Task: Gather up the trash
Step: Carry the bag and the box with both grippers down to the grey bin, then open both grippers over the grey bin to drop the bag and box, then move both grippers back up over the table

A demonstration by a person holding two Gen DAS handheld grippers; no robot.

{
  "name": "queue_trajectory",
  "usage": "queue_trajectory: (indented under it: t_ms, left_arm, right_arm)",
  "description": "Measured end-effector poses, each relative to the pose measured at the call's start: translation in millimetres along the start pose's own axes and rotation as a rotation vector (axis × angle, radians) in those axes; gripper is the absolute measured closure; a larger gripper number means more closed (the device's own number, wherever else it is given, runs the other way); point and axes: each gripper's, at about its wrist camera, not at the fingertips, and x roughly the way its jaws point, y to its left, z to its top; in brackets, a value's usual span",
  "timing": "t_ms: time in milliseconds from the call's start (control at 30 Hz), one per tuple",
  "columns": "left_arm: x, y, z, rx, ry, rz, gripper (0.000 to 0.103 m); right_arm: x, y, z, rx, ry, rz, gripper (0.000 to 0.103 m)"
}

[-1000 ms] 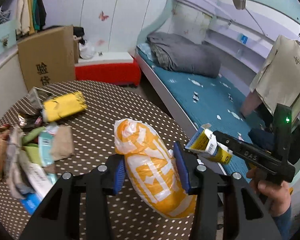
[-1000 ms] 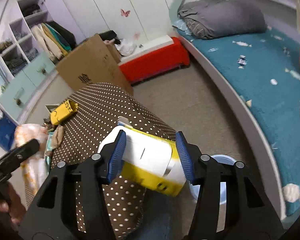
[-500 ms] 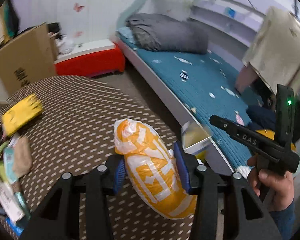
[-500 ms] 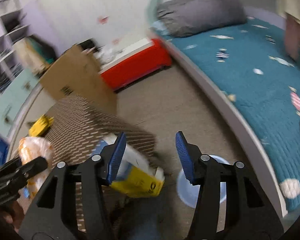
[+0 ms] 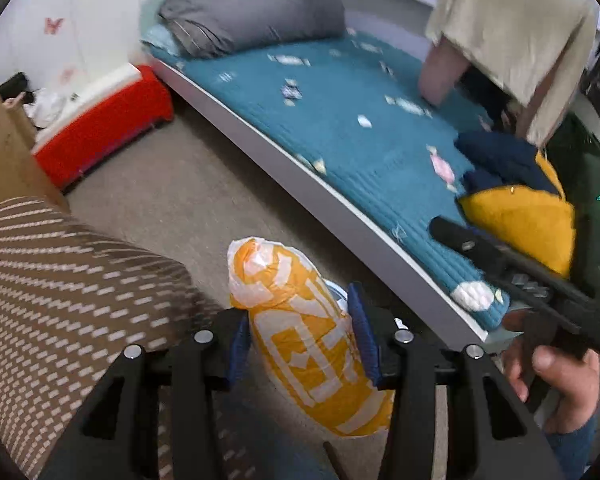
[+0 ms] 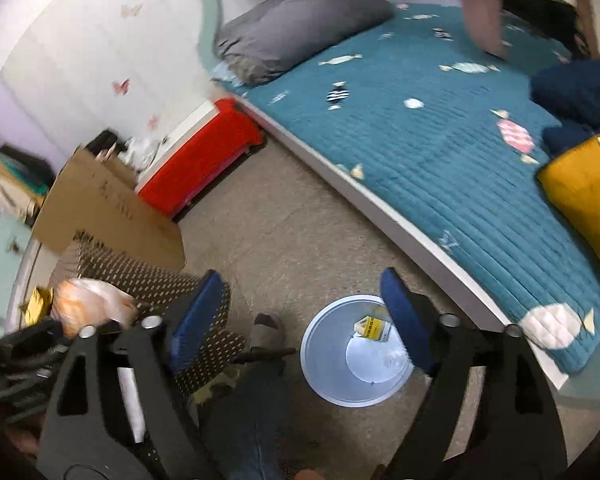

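orange bag point(image 5: 308, 344) between left tongs point(image 5: 302, 340)

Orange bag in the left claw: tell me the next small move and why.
Probably carry the left claw, shut on the orange bag, to the right until it hangs over the bin, then open. The right claw is open and empty above that bin, where a yellow carton already lies. In the left wrist view only the bin's rim peeks out behind the bag.
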Motion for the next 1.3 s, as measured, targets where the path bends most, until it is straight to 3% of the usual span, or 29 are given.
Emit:
queue_trajectory:
  t_ms: [100, 167, 200, 233, 400, 600, 933, 1300]
  left_arm:
    - [33.8, -11.9, 6.1, 0.027, 0.073, 0.009, 0.049]
    - [56.5, -18.7, 9.5, 0.043, 0.163, 0.008, 0.035]
    - [59.3, -20.8, 11.2, 0.048, 0.165, -0.009, 0.017]
    - [61.5, -22.0, 14.8, 0.053, 0.154, 0.011, 0.009]
    - [60.8, -19.5, 23.5, 0.034, 0.124, 0.041, 0.009]
    - [27.8, -12.9, 20.3, 0.009, 0.028, 0.061, 0.009]
    - [-59.8, -2.3, 2.1, -0.026, -0.179, 0.106, 0.009]
    - [-140.8, 16.3, -28.0, -0.066, -0.339, 0.131, 0.009]
  right_arm:
    - [-2.9, -19.5, 3.3, 0.052, -0.011, -0.014, 0.01]
    - [-4.6, -30.1, 3.0, 0.077, -0.008, -0.024, 0.007]
    - [-5.2, -34.2, 3.2, 0.088, -0.008, -0.033, 0.006]
    - [-5.7, -37.3, 3.2, 0.096, -0.008, -0.04, 0.006]
    - [-11.9, -35.2, 1.9, 0.102, -0.031, -0.053, 0.006]
    - [-21.1, -22.3, -1.4, 0.052, -0.066, -0.071, 0.006]
    - [-53.1, 25.7, -4.2, -0.047, -0.087, -0.059, 0.006]
    - [-92.0, 93.5, -15.4, -0.159, -0.125, 0.001, 0.006]
